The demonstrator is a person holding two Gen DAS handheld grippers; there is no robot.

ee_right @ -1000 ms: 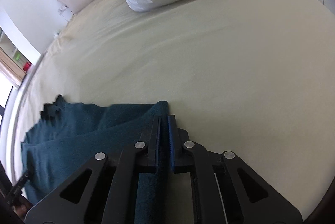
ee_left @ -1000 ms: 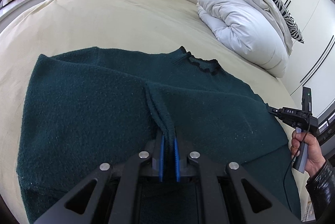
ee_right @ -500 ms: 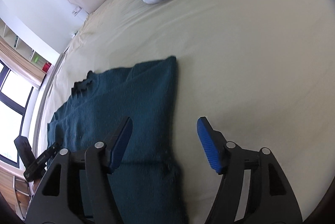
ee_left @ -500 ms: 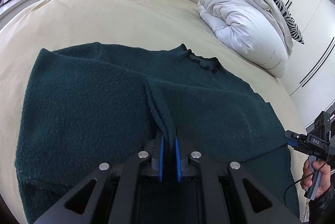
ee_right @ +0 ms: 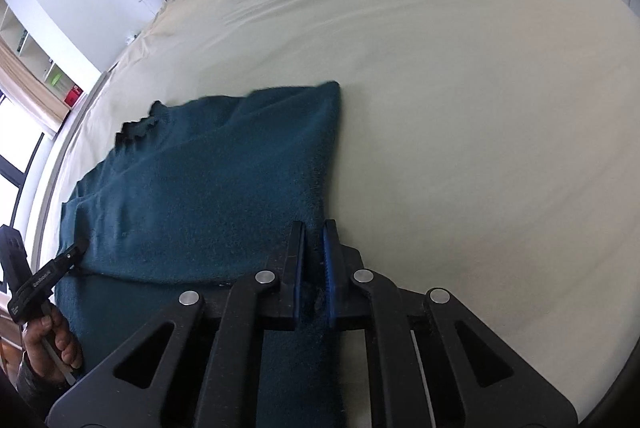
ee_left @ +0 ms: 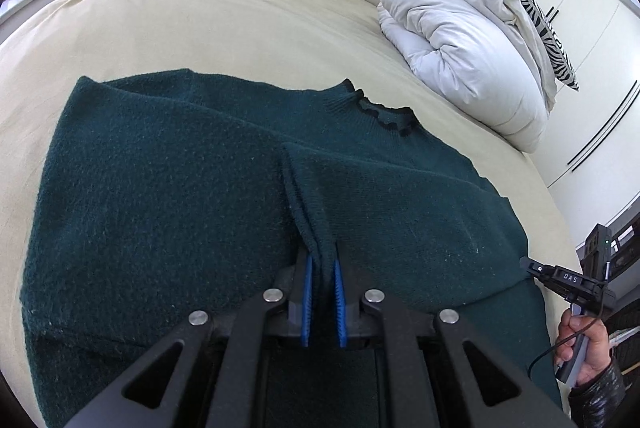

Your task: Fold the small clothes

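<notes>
Left wrist view puts the sweater (ee_left: 180,207) flat on the bed (ee_left: 240,27), collar toward the headboard, with my left gripper (ee_left: 322,292) closed narrow on a raised ridge of knit near the sweater's middle, the cloth plainly standing up between the blue pads. From the right wrist view, my right gripper (ee_right: 312,268) sits at the sweater's right edge, jaws drawn nearly together with a thin bit of dark knit between them; I judge it a shallow pinch on the side fold. That shallowness is my main worry: if I lift or carry that edge across, a thin bite on a heavy fuzzy knit could slip out and drop the fold crooked. The left grip holds only a bunched pleat, so pulling there may drag both layers and wrinkle the body instead of turning a clean panel. If my two hands move at different rates, the sweater will skew against the collar and the fold line will run slanted. The bed is soft, so pressing down to regrip could snag the sheet along with the knit. The pillows (ee_left: 480,43) lie well apart from the sweater and should not interfere.
</notes>
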